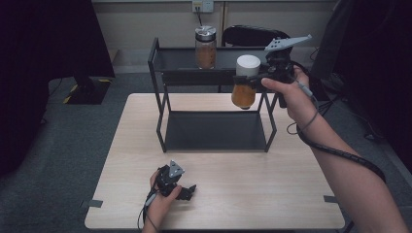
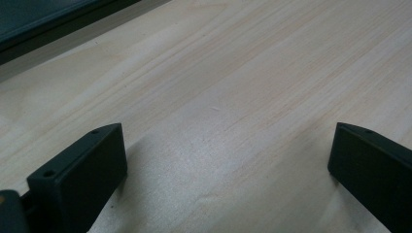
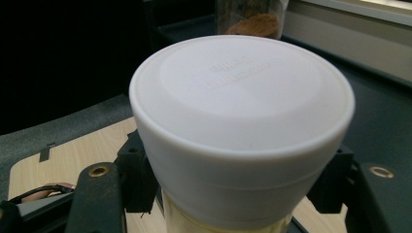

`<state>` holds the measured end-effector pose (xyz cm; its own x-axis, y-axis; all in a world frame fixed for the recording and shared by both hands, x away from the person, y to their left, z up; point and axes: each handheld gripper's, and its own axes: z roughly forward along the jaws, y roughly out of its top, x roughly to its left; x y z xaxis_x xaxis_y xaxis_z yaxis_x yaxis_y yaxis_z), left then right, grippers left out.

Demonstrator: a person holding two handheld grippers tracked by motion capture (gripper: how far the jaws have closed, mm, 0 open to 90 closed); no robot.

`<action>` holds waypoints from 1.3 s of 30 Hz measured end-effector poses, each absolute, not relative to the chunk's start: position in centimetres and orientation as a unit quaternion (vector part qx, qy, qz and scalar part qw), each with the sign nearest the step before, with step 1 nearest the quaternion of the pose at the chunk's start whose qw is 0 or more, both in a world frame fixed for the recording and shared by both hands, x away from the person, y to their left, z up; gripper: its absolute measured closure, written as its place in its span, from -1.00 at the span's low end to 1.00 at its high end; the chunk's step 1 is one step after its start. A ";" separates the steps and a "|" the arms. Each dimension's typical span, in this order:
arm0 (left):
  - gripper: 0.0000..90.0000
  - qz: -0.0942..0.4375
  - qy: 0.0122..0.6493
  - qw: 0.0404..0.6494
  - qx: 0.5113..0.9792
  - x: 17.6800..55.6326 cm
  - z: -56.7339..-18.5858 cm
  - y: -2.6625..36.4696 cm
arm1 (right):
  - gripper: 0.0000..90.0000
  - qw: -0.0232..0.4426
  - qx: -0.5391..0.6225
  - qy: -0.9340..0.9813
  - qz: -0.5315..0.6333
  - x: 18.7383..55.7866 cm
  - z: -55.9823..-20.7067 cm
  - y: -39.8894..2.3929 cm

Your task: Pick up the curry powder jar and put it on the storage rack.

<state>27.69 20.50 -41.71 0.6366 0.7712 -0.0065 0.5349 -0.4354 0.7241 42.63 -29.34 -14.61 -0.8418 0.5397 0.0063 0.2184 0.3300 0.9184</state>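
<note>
- Right gripper (image 1: 252, 80) pinched the white-capped jar (image 1: 244, 82) below its cap, jar upright, held in the air.
- Rack's top shelf (image 1: 180, 59) lay at about eleven o'clock from jar; metal-lidded jar (image 1: 205, 47) already stood there.
- Left gripper (image 1: 187, 192), jaws spread, rested on table (image 1: 272, 194), well apart.

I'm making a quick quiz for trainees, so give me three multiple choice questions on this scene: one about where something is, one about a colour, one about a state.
1. Where does the silver-lidded jar stand?
A. on the rack's top shelf
B. on the table
C. on the floor

2. What colour is the held jar's lid?
A. red
B. white
C. black

3. How is the left hand-held gripper?
A. shut on a jar
B. shut on a cloth
C. open, nothing between its jaws

Key: 1 A, it stands on the rack top. 2 B, the lid shows white. 3 C, its jaws stand wide over bare table.
</note>
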 end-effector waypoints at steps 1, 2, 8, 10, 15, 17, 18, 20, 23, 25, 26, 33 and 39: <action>-1.00 0.165 0.393 0.358 0.831 27.7 -41.7 20.5 | -0.22 0.155 0.237 0.800 0.528 42.6 -14.4 -29.4; -1.00 0.165 0.393 0.358 0.831 27.7 -41.7 20.5 | -0.22 0.156 0.238 0.800 0.528 42.6 -14.1 -29.4; -1.00 0.165 0.393 0.358 0.831 27.7 -41.7 20.5 | -0.22 0.165 0.241 0.802 0.521 42.5 -12.5 -29.1; -1.00 0.165 0.393 0.358 0.831 27.7 -41.7 20.5 | -0.22 0.167 0.240 0.802 0.520 42.4 -12.0 -29.0; -1.00 0.165 0.393 0.358 0.830 27.7 -41.7 20.5 | -0.22 0.167 0.237 0.799 0.527 42.4 -10.8 -28.6; -1.00 0.165 0.393 0.358 0.831 27.7 -41.7 20.5 | -0.22 0.168 0.235 0.797 0.530 42.4 -10.2 -28.3; -1.00 0.165 0.392 0.357 0.831 27.7 -41.7 20.5 | -0.22 0.169 0.236 0.797 0.529 42.4 -10.0 -28.1; -1.00 0.165 0.392 0.357 0.832 27.7 -41.7 20.5 | -0.22 0.169 0.236 0.797 0.529 42.5 -9.7 -28.0; -1.00 0.166 0.392 0.357 0.832 27.7 -41.7 20.5 | -0.22 0.170 0.239 0.797 0.529 42.8 -9.0 -27.5; -1.00 0.165 0.392 0.357 0.831 27.7 -41.7 20.5 | -0.23 0.172 0.242 0.796 0.528 43.0 -8.6 -27.3; -1.00 0.165 0.392 0.357 0.831 27.7 -41.7 20.5 | -0.22 0.173 0.244 0.796 0.527 43.1 -8.4 -27.2; -1.00 0.166 0.392 0.357 0.831 27.7 -41.7 20.5 | -0.23 0.189 0.263 0.790 0.520 43.9 -7.2 -27.0; -1.00 0.166 0.392 0.357 0.831 27.7 -41.7 20.5 | -0.23 0.201 0.272 0.785 0.519 44.7 -6.4 -26.7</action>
